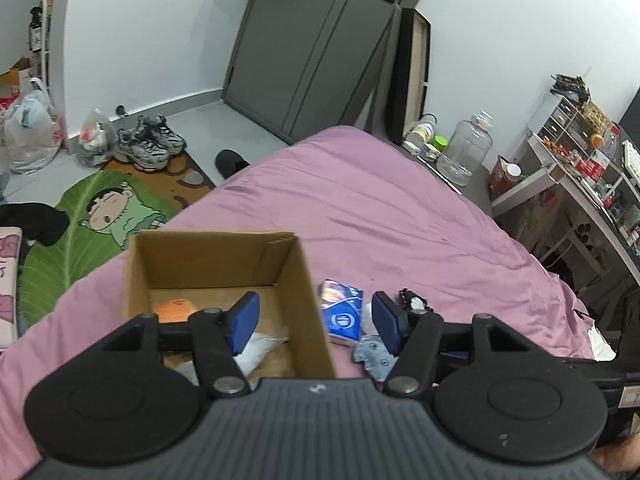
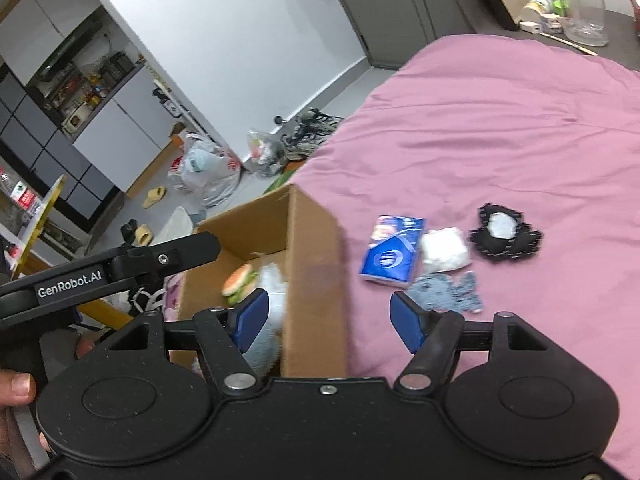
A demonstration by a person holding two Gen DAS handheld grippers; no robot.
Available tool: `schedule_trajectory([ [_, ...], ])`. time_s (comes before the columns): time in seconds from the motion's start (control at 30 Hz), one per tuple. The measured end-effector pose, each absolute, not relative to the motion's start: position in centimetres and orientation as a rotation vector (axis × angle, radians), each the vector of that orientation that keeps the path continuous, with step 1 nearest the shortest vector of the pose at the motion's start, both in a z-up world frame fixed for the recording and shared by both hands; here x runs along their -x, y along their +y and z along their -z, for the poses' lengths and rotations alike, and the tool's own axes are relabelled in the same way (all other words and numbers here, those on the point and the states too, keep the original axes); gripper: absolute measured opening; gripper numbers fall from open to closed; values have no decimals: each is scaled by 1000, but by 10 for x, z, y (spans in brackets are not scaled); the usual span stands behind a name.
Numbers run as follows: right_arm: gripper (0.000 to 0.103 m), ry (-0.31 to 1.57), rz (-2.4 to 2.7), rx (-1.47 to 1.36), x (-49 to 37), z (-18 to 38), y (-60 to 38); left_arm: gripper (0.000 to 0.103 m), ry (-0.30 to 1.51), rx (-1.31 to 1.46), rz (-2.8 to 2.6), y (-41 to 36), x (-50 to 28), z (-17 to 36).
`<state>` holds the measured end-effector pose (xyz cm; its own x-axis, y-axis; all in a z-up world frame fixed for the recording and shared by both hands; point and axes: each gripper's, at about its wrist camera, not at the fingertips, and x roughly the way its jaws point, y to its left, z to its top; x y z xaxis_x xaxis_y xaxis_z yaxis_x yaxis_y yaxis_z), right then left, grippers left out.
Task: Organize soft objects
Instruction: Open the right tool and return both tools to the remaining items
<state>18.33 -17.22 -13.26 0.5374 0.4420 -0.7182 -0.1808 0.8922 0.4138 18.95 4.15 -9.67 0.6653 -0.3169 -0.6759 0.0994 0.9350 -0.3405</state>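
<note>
An open cardboard box (image 1: 304,280) (image 2: 316,240) stands on the pink bed. Inside lie a burger-shaped toy (image 2: 240,280) (image 1: 174,310) and a white fluffy item (image 2: 270,308) (image 1: 256,346). Right of the box on the bed lie a blue tissue pack (image 2: 394,254) (image 1: 342,312), a white soft packet (image 2: 444,250), a light blue plush (image 2: 450,290) (image 1: 374,354) and a black plush with a white patch (image 2: 506,232) (image 1: 412,300). My left gripper (image 1: 316,320) is open and empty, straddling the box's right wall. My right gripper (image 2: 328,318) is open and empty above the same wall.
The pink bedsheet (image 2: 500,120) stretches far and right. Floor left of the bed holds a cartoon rug (image 1: 104,208), sneakers (image 1: 150,142) and plastic bags (image 2: 208,168). A clear jar (image 1: 466,148) and a cluttered shelf (image 1: 580,168) stand along the right side.
</note>
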Motion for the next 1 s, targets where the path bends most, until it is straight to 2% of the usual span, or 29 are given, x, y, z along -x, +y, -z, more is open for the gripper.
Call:
schedule_trajectory([
  [0.5, 66, 956, -250, -356, -221, 172, -237, 60, 870, 199, 288, -15, -226, 115],
  [1.0, 66, 938, -290, -327, -261, 213, -284, 60, 1020, 56, 267, -75, -251, 148],
])
